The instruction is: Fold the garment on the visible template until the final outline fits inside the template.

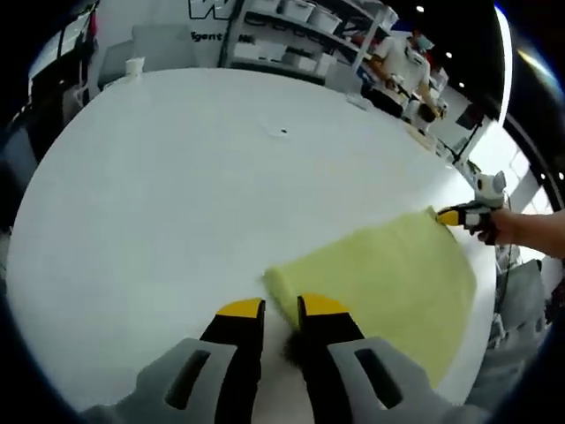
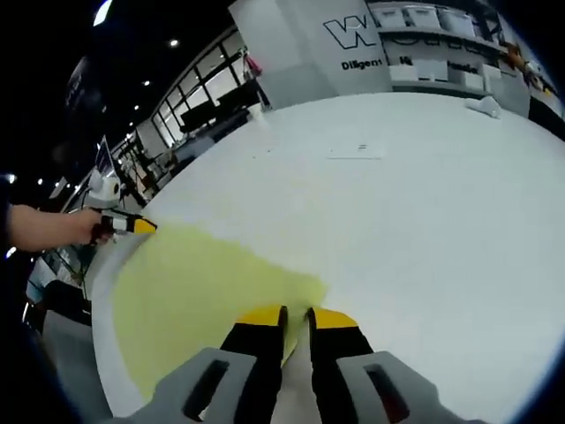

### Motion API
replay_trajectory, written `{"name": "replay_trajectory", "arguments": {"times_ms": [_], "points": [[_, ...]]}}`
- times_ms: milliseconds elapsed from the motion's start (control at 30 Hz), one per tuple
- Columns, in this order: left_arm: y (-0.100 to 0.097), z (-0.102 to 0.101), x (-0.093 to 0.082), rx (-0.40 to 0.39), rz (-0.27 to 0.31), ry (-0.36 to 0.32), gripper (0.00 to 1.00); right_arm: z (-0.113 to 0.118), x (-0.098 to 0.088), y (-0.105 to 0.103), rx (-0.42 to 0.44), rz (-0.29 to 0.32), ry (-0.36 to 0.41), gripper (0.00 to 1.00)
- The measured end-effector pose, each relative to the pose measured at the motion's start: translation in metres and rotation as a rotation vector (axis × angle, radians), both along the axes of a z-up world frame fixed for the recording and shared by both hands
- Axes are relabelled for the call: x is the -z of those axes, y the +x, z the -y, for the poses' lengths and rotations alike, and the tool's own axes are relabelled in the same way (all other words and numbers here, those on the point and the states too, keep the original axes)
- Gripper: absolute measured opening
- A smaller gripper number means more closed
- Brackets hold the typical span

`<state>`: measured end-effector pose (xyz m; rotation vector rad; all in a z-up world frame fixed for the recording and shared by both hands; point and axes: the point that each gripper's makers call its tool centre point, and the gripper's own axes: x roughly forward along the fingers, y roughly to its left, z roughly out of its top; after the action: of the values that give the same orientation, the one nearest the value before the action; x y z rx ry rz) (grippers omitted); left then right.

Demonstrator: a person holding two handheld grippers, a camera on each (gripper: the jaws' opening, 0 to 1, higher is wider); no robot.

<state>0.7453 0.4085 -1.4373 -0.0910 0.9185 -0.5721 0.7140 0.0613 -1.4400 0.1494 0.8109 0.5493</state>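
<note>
left tool: yellow tips nearly together, nipping one corner of the yellow garment right at its edge; seen in the right gripper view at the far left, gripped by a hand
right tool: tips nearly closed on the opposite corner of the same garment, cloth edge pinched between them; seen in the left gripper view at the far corner, with a hand behind it
garment: pale yellow, spread fairly flat between the two tools, near one edge of the white tabletop, some of it close to or over that edge
template: no clear outline made out on the tabletop; only a small dark mark and a faint printed mark farther in, well apart from the cloth
surroundings: shelves with white bins beyond the tabletop
step in hand, by judgement: carry the held edge over for a fold
doing it well: lift both corners together, keep the edge taut and level, move both tools at one pace, lay the edge down square on the cloth, let go only after the fold lies flat; avoid dragging the cloth off the tabletop
</note>
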Motion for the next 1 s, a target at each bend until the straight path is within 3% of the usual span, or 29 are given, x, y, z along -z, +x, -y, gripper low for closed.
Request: {"name": "replay_trajectory", "arguments": {"times_ms": [100,300,533,600,667,800,833,900,967,1000], "points": [[-0.002,0.004,0.002,0.002,-0.011,0.009,0.03,0.000,0.000,-0.001,-0.005,0.004,-0.011,0.00],[-0.005,0.006,-0.007,-0.039,-0.019,-0.039,0.02,-0.003,-0.005,-0.002,0.010,0.014,0.002,0.00],[0.001,0.000,-0.032,-0.098,0.029,-0.114,0.02,-0.006,-0.016,0.010,0.059,0.049,0.075,0.00],[0.001,-0.004,-0.030,-0.114,0.017,-0.119,0.02,-0.006,-0.015,0.012,0.075,0.041,0.077,0.00],[-0.002,-0.006,-0.021,-0.147,-0.032,-0.124,0.02,-0.010,-0.013,0.013,0.077,0.034,0.078,0.00],[0.001,-0.005,-0.015,-0.164,-0.054,-0.105,0.03,-0.012,-0.008,0.013,0.081,0.019,0.048,0.00],[-0.003,-0.008,-0.008,-0.176,-0.092,-0.079,0.03,-0.012,-0.006,0.013,0.078,0.019,0.032,0.00],[-0.003,-0.008,-0.006,-0.173,-0.094,-0.060,0.02,-0.007,-0.001,0.014,0.067,0.017,-0.004,0.00],[-0.001,-0.007,-0.009,-0.153,-0.061,-0.055,0.04,-0.009,-0.003,0.012,0.069,0.011,0.001,0.00],[0.000,-0.007,-0.010,-0.152,-0.051,-0.050,0.05,-0.006,-0.006,0.013,0.065,0.028,-0.032,0.00]]}}
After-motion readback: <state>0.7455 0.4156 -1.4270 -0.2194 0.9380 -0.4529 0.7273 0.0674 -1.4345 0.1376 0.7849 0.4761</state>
